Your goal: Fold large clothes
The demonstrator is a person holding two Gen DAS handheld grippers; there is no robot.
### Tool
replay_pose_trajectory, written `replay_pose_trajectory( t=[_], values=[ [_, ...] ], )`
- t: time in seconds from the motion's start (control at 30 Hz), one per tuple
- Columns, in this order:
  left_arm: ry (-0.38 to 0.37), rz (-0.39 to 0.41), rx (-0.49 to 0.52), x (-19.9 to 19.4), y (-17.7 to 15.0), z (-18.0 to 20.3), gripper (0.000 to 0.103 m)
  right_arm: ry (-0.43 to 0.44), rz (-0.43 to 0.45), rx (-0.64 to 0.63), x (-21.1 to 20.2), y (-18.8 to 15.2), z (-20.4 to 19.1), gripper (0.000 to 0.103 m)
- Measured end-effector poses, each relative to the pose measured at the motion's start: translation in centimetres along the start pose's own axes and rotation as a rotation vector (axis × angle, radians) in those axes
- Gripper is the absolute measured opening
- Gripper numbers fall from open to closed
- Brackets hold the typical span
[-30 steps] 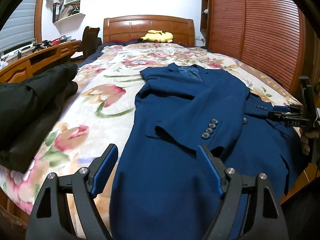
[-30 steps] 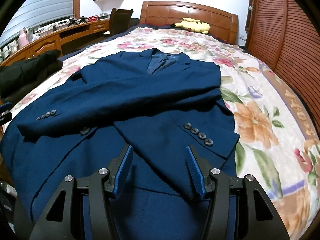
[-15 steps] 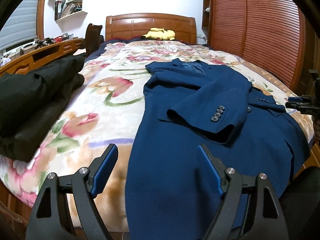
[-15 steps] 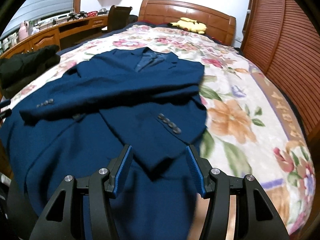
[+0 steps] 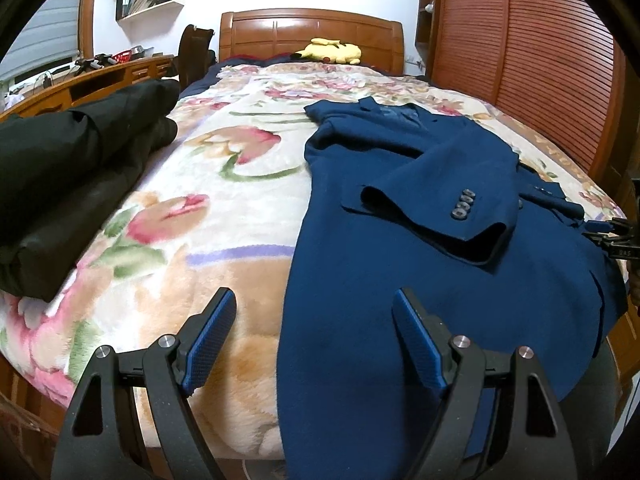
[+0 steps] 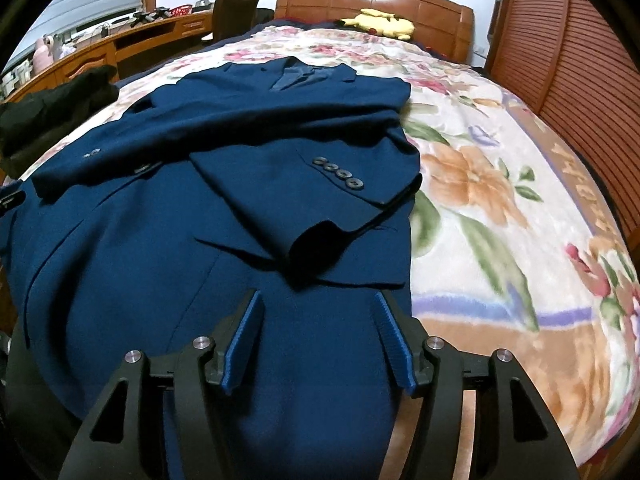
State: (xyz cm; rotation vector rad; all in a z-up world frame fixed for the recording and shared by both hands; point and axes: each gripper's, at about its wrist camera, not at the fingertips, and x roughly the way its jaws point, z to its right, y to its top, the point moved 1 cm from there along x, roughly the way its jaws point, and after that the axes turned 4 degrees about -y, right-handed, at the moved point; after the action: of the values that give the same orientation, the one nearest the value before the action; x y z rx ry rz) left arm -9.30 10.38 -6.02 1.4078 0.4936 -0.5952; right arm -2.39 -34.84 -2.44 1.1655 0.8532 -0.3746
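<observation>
Left view: the left hand-held gripper (image 5: 312, 340) has dropped back to the jacket (image 5: 420, 240) hem at 6 o'clock, open and empty; right view: the right hand-held gripper (image 6: 318, 344), jaws just widening with nothing between, follows, ready for the upward fold on the bed (image 6: 500, 200).

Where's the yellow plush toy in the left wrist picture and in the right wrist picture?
Left wrist view: yellow plush toy at top centre, against the headboard.
Right wrist view: the toy at top, right of centre, against the same headboard.
Shared landmark: the blue jacket spread on the bed below it.
</observation>
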Motion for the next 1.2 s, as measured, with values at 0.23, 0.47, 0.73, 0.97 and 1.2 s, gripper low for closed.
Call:
replay_pose_trajectory(
  t=[0.23, 0.47, 0.73, 0.97, 1.2],
  values=[
    [0.001, -0.003, 0.005, 0.1, -0.4, -0.4, 0.081, -0.038, 0.012, -0.012, -0.7, -0.9, -0.7, 0.066],
    [0.002, -0.005, 0.017, 0.0, -0.5, -0.5, 0.081, -0.026, -0.001, -0.004, -1.7, -2.3, 0.1, 0.067],
    [-0.032, -0.006, 0.023, -1.0, -1.2, -1.0, 0.057, -0.056, -0.02, 0.043, -3.2, -3.1, 3.0, 0.067],
    [-0.048, -0.009, 0.016, -1.4, -2.0, -1.1, 0.048, 0.015, -0.035, 0.044, -3.6, -4.2, 3.7, 0.061],
    [-0.078, 0.007, 0.079, -2.5, -0.5, 1.5, 0.004, 0.124, -0.034, 0.021, -3.7, -4.0, 2.5, 0.02]
  ],
)
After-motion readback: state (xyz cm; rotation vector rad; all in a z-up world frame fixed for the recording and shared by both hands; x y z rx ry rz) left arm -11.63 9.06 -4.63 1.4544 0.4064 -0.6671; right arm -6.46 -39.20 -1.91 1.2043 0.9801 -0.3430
